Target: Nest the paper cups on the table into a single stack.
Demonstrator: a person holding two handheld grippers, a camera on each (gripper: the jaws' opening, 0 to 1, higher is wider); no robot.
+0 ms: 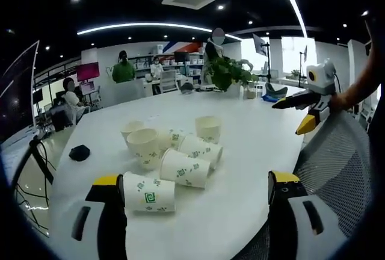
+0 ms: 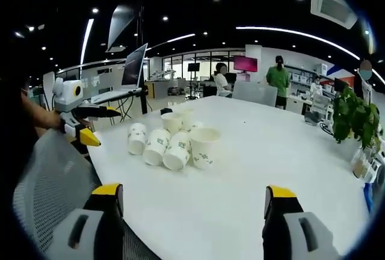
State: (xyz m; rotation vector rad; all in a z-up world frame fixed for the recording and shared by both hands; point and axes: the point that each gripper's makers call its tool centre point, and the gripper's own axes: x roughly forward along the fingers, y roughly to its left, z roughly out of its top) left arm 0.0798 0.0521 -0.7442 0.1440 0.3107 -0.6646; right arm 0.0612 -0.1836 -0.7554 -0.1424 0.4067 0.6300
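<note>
My left gripper view looks across the white table from its near edge, toward the potted plant at the far side — the cluster of paper cups lies close ahead. My right gripper view faces the same table from another edge, farther from the cups. Both views share the cups, table and plant.

Both grippers, left gripper & right gripper: grey-black jaws w/ yellow tips (white housing).
</note>
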